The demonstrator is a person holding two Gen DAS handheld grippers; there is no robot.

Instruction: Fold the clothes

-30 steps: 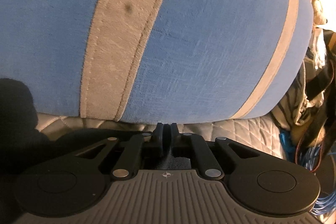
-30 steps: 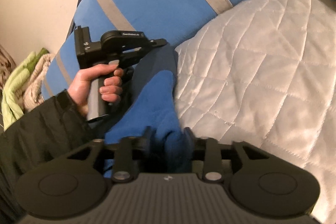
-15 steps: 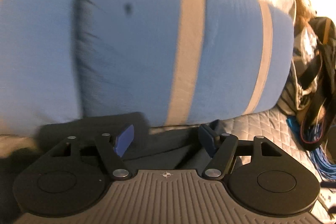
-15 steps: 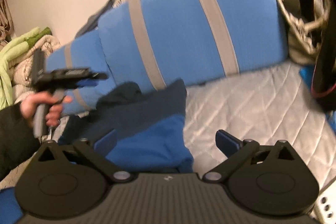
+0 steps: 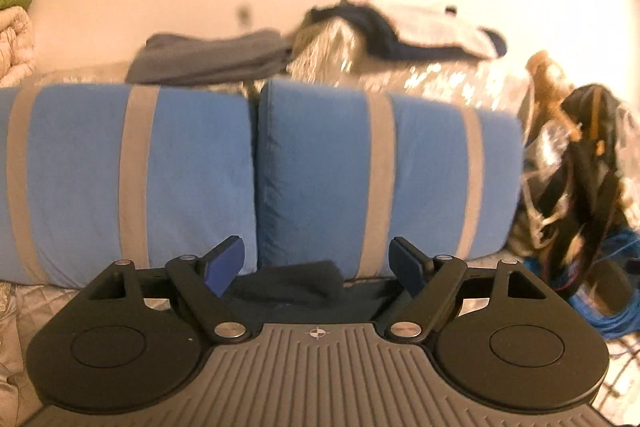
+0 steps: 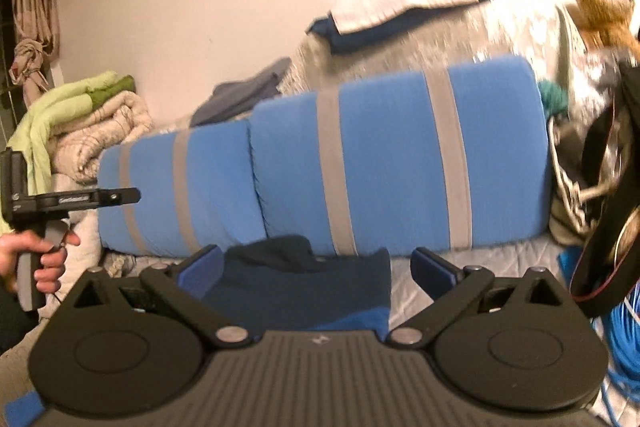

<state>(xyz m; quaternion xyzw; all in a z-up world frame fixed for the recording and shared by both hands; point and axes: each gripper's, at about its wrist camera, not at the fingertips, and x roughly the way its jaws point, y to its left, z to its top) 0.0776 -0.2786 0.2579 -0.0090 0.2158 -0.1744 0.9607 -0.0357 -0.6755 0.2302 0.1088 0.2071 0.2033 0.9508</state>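
Tongs spread wide on both sides, nothing held between their blue-padded fingers. The left tongs (image 5: 316,261) hang above the near edge of the dark navy garment (image 5: 288,287), whose bunched upper fold lies between the two fingers in that view. The right tongs (image 6: 318,267) frame the same garment (image 6: 304,291) from slightly farther back; here it reads as a flattish folded slab, dark navy on top with a brighter blue layer showing along its near edge at 6 o'clock. The garment rests on the white quilted bed (image 6: 472,263), its far edge close against the foot of the blue cushions (image 6: 392,163), which carry grey vertical bands. At 9 o'clock in the right view, a hand (image 6: 24,255) grips the handle of the left tool, level and well apart from the garment. Behind the cushions lies a silvery cover with folded cloths on top. A brown teddy bear (image 6: 604,11) sits at 2 o'clock, a heap of pale and green bedding (image 6: 80,123) at 10 o'clock, and blue cord (image 6: 616,339) at 4 o'clock.
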